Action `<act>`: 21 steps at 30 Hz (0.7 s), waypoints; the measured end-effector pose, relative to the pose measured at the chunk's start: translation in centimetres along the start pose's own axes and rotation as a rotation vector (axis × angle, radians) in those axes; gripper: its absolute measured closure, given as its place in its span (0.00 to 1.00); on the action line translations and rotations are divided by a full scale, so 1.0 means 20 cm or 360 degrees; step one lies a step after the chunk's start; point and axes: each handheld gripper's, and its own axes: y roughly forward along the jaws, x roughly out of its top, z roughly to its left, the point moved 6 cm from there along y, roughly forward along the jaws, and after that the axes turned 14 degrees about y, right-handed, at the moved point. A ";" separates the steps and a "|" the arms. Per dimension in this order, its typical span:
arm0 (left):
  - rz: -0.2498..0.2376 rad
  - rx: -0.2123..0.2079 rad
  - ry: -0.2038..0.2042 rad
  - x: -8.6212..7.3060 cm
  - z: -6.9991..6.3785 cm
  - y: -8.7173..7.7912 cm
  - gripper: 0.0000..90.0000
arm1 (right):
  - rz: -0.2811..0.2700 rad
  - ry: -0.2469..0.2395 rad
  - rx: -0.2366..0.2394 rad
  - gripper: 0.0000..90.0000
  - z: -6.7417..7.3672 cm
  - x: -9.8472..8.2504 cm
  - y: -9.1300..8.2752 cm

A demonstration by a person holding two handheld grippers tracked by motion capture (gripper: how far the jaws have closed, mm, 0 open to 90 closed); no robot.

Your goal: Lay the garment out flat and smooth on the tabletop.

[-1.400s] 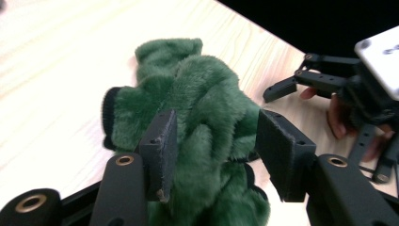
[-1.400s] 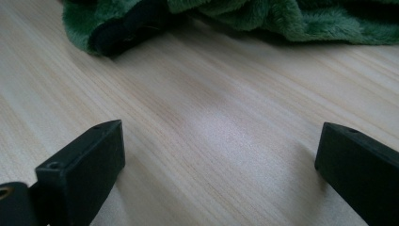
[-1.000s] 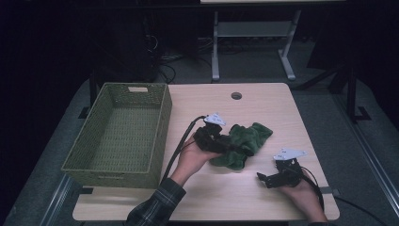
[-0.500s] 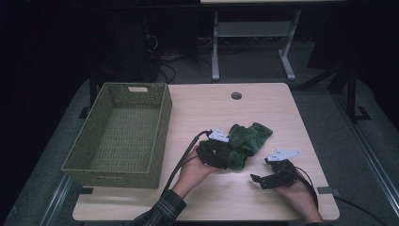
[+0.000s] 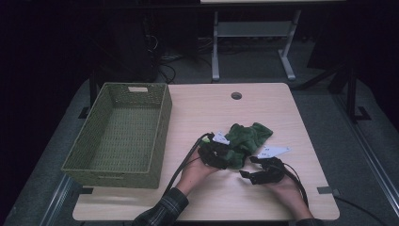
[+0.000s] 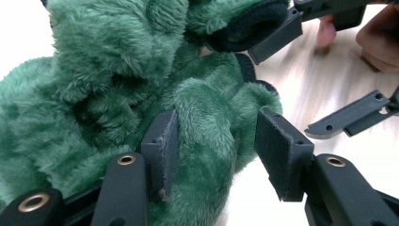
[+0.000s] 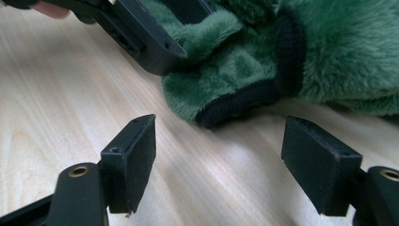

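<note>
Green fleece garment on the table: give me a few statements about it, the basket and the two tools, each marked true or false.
1. The green fleece garment lies inside the woven basket. False: it lies on the table, to the right of the basket.
2. A fold of the fleece sits between the jaws of the left tool. True.
3. The right tool is clamped on the garment's dark cuff. False: its jaws stand apart over bare wood, with the cuff beyond them.
4. The basket holds nothing. True.
5. The table has a round hole near its far edge. True.
</note>
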 end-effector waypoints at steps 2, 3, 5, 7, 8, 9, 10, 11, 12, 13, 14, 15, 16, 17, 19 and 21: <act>-0.0008 0.0013 -0.0033 0.00 0.01 0.01 0.62 | -0.0013 0.0006 0.0013 0.32 0.00 0.01 0.01; -0.0005 0.0015 -0.0034 0.00 0.01 0.01 0.64 | -0.0016 0.0001 0.0010 0.33 0.00 0.01 0.01; 0.0005 0.0027 -0.0032 0.00 0.02 0.00 0.70 | -0.0010 0.0000 0.0009 0.33 0.00 0.03 0.03; 0.0003 0.0022 -0.0038 -0.01 0.03 0.00 0.78 | -0.0013 -0.0012 0.0014 0.35 0.00 0.05 0.04; -0.0001 0.0014 -0.0044 -0.01 0.04 0.00 0.84 | -0.0006 -0.0018 0.0010 0.35 0.01 0.06 0.05; -0.0010 0.0017 -0.0045 -0.01 0.04 -0.01 0.89 | -0.0002 -0.0028 0.0005 0.37 0.00 0.06 0.07; -0.0022 0.0009 -0.0063 0.00 0.04 -0.01 0.92 | -0.0005 -0.0025 0.0003 0.39 0.00 0.06 0.08; -0.0025 0.0005 -0.0065 0.00 0.04 -0.01 0.93 | -0.0004 -0.0021 0.0004 0.39 0.00 0.06 0.08; -0.0034 0.0000 -0.0070 0.00 0.04 -0.02 0.94 | -0.0002 -0.0016 0.0001 0.43 -0.01 0.06 0.09; -0.0043 -0.0004 -0.0072 0.00 0.04 -0.03 0.94 | -0.0006 -0.0003 0.0011 0.48 -0.01 0.07 0.09; -0.0054 -0.0008 -0.0075 0.01 0.04 -0.04 0.95 | -0.0012 0.0003 0.0007 0.52 -0.01 0.07 0.09; -0.0071 -0.0007 -0.0091 0.01 0.03 -0.05 0.95 | -0.0018 -0.0002 0.0006 0.58 -0.02 0.07 0.08; -0.0080 -0.0014 -0.0083 0.01 0.04 -0.06 0.95 | -0.0023 0.0010 0.0020 0.65 -0.02 0.07 0.08; -0.0107 -0.0011 -0.0099 0.02 0.03 -0.08 0.95 | -0.0033 0.0007 0.0029 0.72 -0.02 0.08 0.07; -0.0128 -0.0010 -0.0094 0.03 0.03 -0.11 0.95 | -0.0044 0.0013 0.0040 0.82 -0.01 0.08 0.05; -0.0166 -0.0011 -0.0113 0.04 0.03 -0.15 0.95 | -0.0034 0.0024 0.0041 0.86 -0.01 0.08 0.04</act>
